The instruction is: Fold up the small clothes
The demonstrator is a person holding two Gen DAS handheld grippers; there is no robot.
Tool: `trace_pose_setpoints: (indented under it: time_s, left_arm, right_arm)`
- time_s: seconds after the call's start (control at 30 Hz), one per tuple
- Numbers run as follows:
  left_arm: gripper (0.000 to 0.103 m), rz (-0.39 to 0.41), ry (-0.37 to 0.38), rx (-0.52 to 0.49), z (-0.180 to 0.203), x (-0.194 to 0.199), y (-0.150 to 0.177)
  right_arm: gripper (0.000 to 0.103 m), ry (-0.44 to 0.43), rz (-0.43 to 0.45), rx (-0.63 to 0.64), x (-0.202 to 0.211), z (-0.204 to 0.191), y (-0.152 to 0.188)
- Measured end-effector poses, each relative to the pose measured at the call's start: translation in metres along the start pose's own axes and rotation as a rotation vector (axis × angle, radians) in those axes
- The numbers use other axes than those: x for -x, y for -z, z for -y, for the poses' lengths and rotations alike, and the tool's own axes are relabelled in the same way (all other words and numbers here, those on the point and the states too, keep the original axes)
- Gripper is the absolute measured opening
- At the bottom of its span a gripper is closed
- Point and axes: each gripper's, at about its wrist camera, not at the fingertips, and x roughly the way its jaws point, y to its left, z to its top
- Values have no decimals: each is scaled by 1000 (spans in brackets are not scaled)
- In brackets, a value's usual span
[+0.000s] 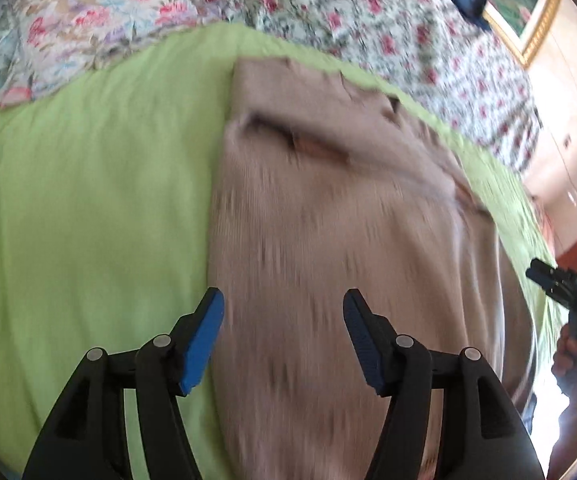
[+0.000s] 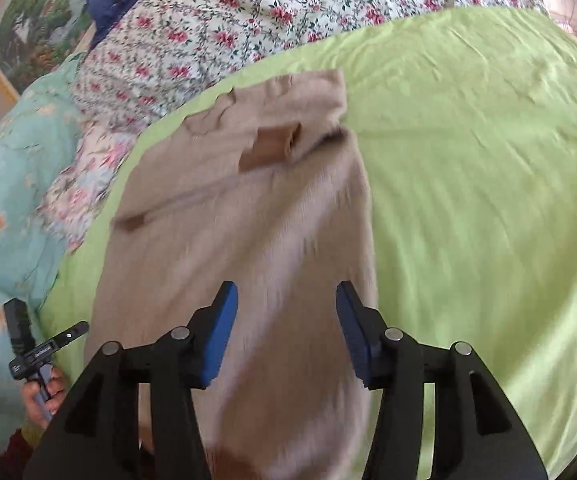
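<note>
A beige knitted garment [image 1: 328, 220] lies lengthwise on the lime-green bed sheet [image 1: 88, 200]. Both the left gripper [image 1: 284, 300] and right gripper [image 2: 286, 292] hover with fingers wide, holding nothing. Next likely calls for pinching the near hem

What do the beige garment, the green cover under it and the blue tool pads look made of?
Beige garment: looks like soft fine-ribbed knit, matte; motion blur leaves the weave uncertain. Green cover: thin woven cloth, probably cotton, matte with fine creases. Pads: blue, likely rubber or foam, one showing a ridged face, on black plastic arms.
</note>
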Motion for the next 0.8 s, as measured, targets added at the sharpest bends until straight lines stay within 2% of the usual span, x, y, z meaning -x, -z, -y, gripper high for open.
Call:
trace_pose_setpoints:
  time_s: [0.1, 0.23, 0.3, 0.4, 0.53, 0.67, 0.73, 0.8]
  left_arm:
    - [66, -38, 22, 26, -7, 12, 31]
    - [66, -67, 119, 70, -15, 28, 73]
    - [66, -75, 162, 58, -11, 33, 90]
    - [66, -106, 239, 38, -3, 31, 105]
    - [66, -128, 291, -15, 9, 30, 111]
    - [63, -138, 319, -42, 10, 26, 114]
    - [63, -154, 345, -48, 7, 26, 112]
    - [58, -170, 358, -74, 7, 25, 109]
  right_arm:
    - [54, -29, -35, -2, 21, 14, 30]
    - [55, -53, -134, 20, 32, 29, 64]
    - [55, -104, -151, 22, 37, 31, 74]
    - [55, -191, -180, 33, 37, 26, 84]
    - [55, -265, -258, 99, 21, 8, 98]
    - [55, -309, -252, 98, 20, 8, 105]
    - [48, -321, -239, 80, 19, 13, 104]
    - [16, -268, -239, 98, 17, 13, 101]
